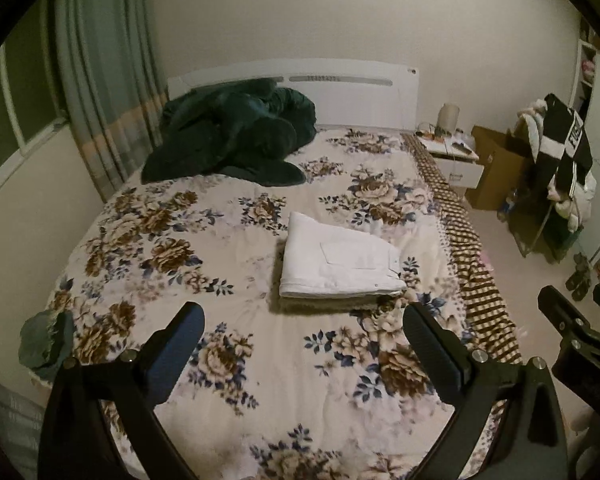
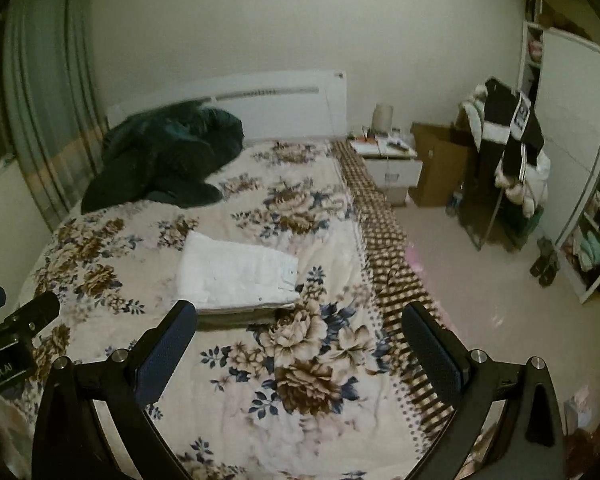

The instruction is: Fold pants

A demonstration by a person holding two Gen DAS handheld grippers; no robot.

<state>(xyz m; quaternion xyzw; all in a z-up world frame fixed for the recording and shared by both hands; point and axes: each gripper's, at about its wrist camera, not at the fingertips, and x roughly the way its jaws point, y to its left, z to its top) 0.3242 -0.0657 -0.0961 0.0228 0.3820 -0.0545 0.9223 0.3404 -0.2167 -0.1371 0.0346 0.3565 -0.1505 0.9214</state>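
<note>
pants sit folded on the bed — white cotton pants [image 1: 340,262] squared into a neat rectangle, a back pocket facing up and the waistband edge turned toward the right side of the mattress. they lie flat on the cream bedspread printed with brown and blue flowers [image 1: 204,240], roughly in the middle of the bed, with nothing touching them.

we hold our left gripper [image 1: 302,340] above the near part of the bed, its two black fingers with blue pads spread wide apart and gripping nothing; the folded pants lie just beyond the fingertips. our right gripper [image 2: 300,340] hangs the same way — fingers splayed wide, empty, over the flowered cover, with the pants ahead and to the left of it. each gripper shows at the edge of the other's view, so the two are side by side.

a dark green rumpled quilt [image 1: 236,136] is heaped at the far left of the bed, against the white headboard [image 1: 340,92]. a brown-and-cream checked blanket [image 1: 468,240] runs down the right edge of the mattress. beyond it stand a white bedside table [image 2: 388,156] with small clutter on top, a brown cardboard box [image 2: 436,164], and a rack draped with black and white clothes [image 2: 512,152]. grey-green curtains [image 1: 100,72] hang at the far left.
</note>
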